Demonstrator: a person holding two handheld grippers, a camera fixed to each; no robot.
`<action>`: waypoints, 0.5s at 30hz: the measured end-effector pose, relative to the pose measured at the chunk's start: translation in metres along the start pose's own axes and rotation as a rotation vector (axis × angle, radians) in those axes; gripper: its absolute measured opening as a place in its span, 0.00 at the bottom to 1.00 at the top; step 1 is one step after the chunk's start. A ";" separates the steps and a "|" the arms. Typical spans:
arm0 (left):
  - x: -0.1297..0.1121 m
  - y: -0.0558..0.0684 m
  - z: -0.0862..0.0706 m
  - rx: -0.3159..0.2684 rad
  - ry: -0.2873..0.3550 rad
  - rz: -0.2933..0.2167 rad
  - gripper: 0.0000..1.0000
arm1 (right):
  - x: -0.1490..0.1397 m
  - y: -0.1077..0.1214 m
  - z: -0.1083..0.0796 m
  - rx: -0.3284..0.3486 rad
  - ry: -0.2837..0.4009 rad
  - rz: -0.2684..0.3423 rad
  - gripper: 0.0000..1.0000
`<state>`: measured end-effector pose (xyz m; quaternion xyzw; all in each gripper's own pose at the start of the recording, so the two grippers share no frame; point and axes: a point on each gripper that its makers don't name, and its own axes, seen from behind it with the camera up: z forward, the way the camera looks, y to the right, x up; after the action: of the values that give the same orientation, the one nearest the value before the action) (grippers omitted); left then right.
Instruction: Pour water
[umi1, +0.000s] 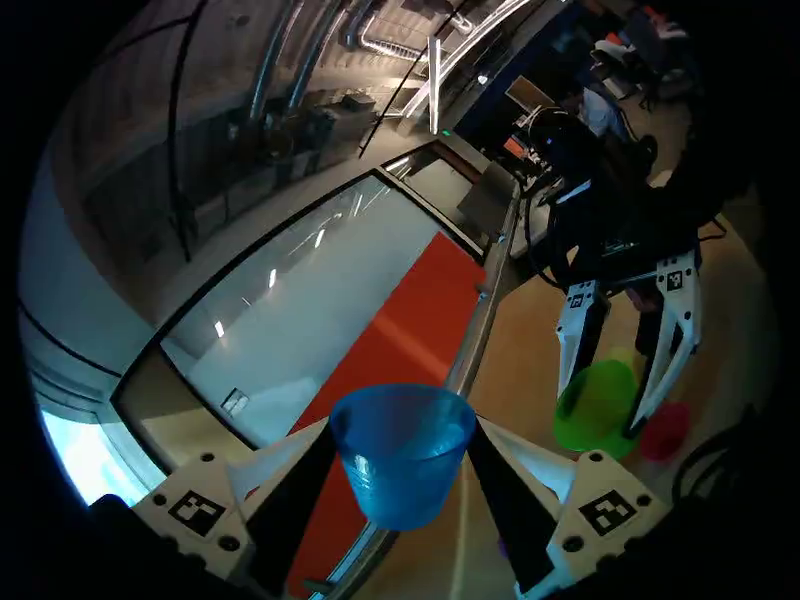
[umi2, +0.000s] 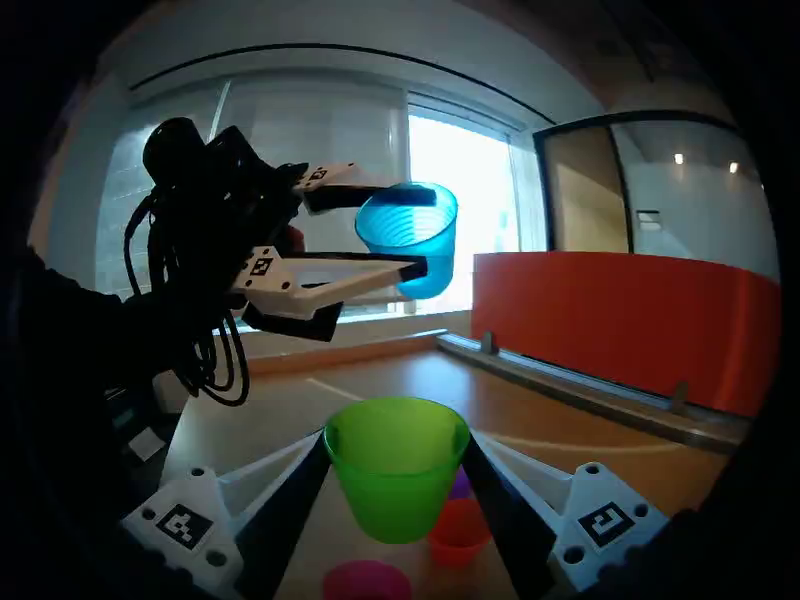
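A person's left hand-held gripper pinches a blue cup between both fingers and holds it high in the air, while the right hand-held gripper clamps a green cup the same way, low over the wooden desk. In the right gripper view the blue cup hangs above the green one and off to one side, well apart from it. Its long axis leans off vertical and its mouth tips toward the green cup, so part of the inner wall shows. The green cup stands upright with its mouth up and its axis vertical. Whether either cup holds water cannot be made out. The pour appears to be at the approach-and-tilt stage. To do it well, the blue cup's lower lip likely needs to come over the middle of the green cup's mouth and close above it before the tilt deepens, with the roll slow and the green cup kept level and steady. An orange cup and a pink cup sit on the desk just below the green cup, where a missed stream would land. A red partition runs along the desk's far edge.
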<state>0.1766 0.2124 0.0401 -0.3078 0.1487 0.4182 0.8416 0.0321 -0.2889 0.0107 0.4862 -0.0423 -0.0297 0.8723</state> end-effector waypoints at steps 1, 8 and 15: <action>0.001 0.000 0.000 0.001 0.000 0.008 0.87 | 0.000 0.000 0.001 0.001 0.000 -0.001 0.92; 0.006 -0.001 0.002 0.008 0.007 0.040 0.87 | -0.004 -0.002 0.006 0.008 -0.004 -0.001 0.92; 0.010 -0.001 0.005 0.014 0.005 0.088 0.87 | -0.006 -0.001 0.008 0.008 -0.007 0.000 0.92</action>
<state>0.1836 0.2208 0.0394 -0.2963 0.1670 0.4528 0.8242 0.0253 -0.2959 0.0134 0.4898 -0.0452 -0.0313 0.8701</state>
